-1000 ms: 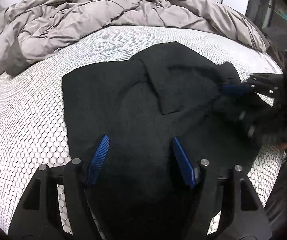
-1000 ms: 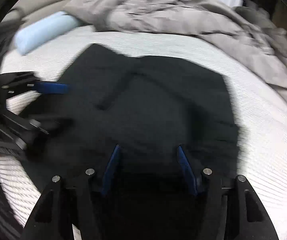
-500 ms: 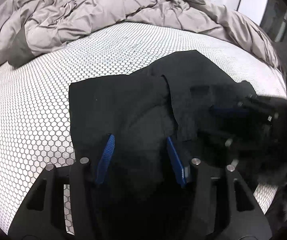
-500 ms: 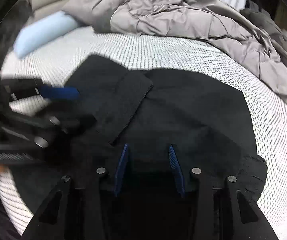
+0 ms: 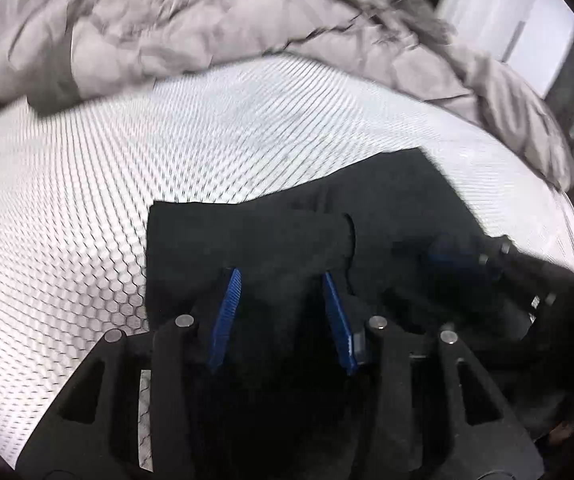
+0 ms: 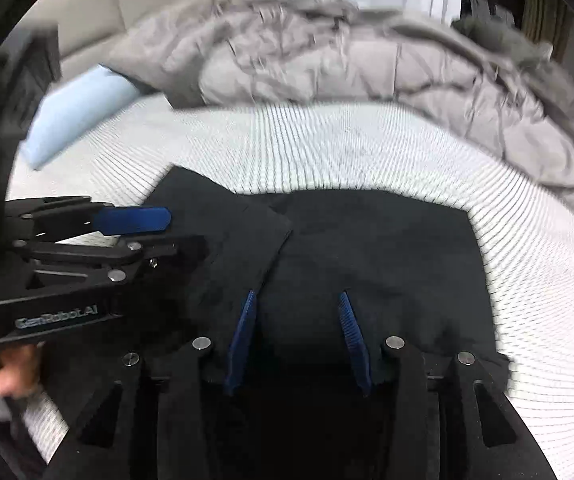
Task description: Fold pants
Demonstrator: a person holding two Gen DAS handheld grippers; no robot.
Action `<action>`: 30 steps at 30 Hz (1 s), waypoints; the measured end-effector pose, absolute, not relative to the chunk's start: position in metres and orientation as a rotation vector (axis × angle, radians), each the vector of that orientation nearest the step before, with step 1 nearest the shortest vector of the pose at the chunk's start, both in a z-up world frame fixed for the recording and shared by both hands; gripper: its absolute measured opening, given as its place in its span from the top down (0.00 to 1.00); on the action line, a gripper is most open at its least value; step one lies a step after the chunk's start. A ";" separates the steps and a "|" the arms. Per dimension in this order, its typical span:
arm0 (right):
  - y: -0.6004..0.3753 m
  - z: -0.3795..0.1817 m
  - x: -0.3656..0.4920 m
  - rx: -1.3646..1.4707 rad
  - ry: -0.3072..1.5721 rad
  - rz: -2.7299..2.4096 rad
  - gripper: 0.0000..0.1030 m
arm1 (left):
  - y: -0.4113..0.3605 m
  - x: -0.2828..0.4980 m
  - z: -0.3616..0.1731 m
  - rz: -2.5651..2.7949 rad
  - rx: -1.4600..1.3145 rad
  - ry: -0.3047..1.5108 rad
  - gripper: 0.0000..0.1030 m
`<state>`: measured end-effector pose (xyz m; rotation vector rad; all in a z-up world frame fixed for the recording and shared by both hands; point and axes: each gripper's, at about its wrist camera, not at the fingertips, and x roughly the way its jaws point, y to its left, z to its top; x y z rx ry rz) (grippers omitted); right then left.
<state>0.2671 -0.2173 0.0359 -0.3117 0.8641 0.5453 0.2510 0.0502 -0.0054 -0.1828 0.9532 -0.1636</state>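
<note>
black pants (image 5: 247, 240) bunched between closing left tongs (image 5: 283, 280) and between parted right tongs (image 6: 297, 300)

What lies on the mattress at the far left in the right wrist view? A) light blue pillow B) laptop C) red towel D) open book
A: a light blue pillow lies at the mattress edge, beside the grey duvet, beyond the black pants.
</note>
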 end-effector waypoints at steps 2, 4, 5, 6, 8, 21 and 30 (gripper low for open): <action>-0.213 0.018 0.275 -0.390 0.905 0.515 0.56 | 0.045 0.252 -0.011 -0.169 -0.129 0.949 0.61; -0.222 0.017 0.271 -0.474 0.874 0.462 0.55 | 0.038 0.245 -0.009 -0.168 -0.037 0.928 0.61; -0.233 0.017 0.271 -0.511 0.864 0.402 0.55 | 0.039 0.244 -0.009 -0.165 -0.028 0.926 0.61; -0.246 0.016 0.272 -0.527 0.861 0.359 0.56 | 0.042 0.242 -0.009 -0.170 -0.041 0.925 0.61; -0.264 0.015 0.273 -0.466 0.876 0.411 0.56 | 0.049 0.238 -0.005 -0.163 -0.077 0.926 0.61; -0.236 -0.002 0.291 -0.293 0.910 0.518 0.54 | 0.046 0.262 -0.006 -0.149 -0.152 0.919 0.64; -0.278 0.022 0.252 -0.361 0.824 0.465 0.54 | 0.040 0.194 0.021 -0.179 -0.113 0.856 0.66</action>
